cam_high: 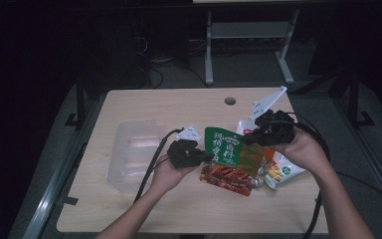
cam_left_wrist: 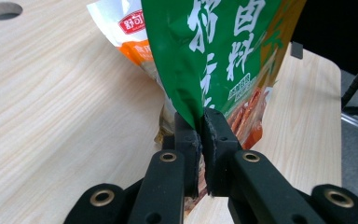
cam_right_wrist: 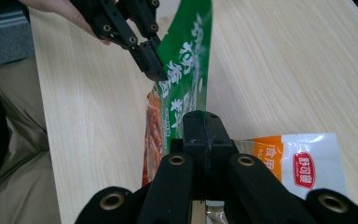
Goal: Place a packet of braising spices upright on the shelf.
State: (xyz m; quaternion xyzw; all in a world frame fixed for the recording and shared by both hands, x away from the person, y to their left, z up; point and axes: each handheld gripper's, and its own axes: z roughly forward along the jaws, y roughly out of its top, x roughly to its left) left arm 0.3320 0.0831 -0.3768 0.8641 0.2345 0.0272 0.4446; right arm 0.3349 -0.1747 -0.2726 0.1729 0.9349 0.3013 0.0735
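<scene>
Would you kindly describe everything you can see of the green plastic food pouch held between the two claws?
The green plastic food pouch is glossy and flexible, printed with large white characters above a picture of red-orange food strips. It hangs lifted above the wooden table, stretched between both claws: the left claw is shut on one edge, creasing the film, and the right claw is shut on the opposite edge. A white and orange pouch lies beside it.

The green seasoning packet runs off the left gripper view's top edge. It covers most of the white-and-orange packet behind it, whose small print is unreadable.
</scene>
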